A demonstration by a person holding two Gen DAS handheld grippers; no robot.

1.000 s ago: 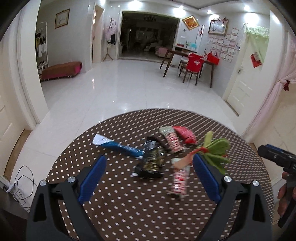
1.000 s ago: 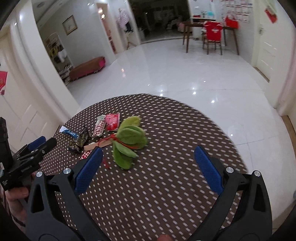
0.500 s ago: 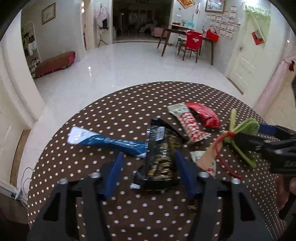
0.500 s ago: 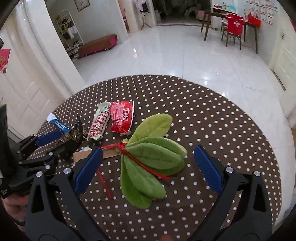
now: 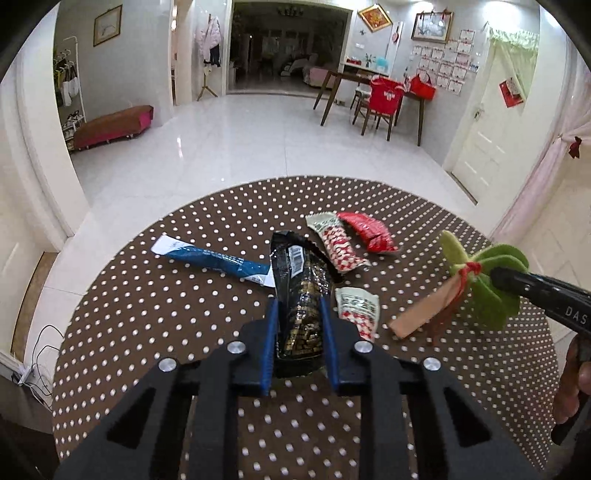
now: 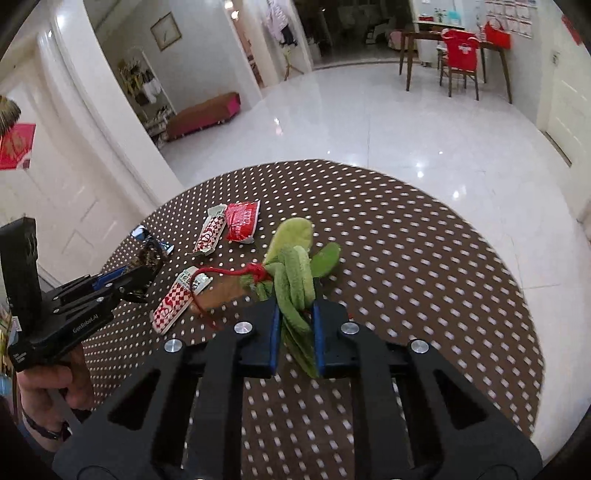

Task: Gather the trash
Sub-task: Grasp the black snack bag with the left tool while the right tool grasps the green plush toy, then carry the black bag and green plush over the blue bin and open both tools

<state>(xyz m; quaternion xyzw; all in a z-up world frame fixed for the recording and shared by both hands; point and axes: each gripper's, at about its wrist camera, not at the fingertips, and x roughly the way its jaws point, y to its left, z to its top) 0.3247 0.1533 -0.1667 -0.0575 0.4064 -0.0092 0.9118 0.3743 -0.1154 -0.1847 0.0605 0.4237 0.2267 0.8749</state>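
Left gripper (image 5: pixel 298 317) closing on the black wrapper (image 5: pixel 301 291), frame centre; right gripper (image 6: pixel 295 325) closing on the green leaf bundle (image 6: pixel 295 273). Two pickups at once, probably to clear the table (image 5: pixel 147 314) faster.

Interior of a home: open living area with glossy white floor tiles (image 5: pixel 258 147), round worktop (image 5: pixel 184 314) under a brown polka-dot cloth, dining table (image 5: pixel 369 79) with red-covered chair (image 5: pixel 384 99), low upholstered bench (image 5: pixel 114 123), coat stand (image 5: pixel 208 48), framed pictures (image 5: pixel 107 24) on the walls, white panelled door (image 5: pixel 484 136).
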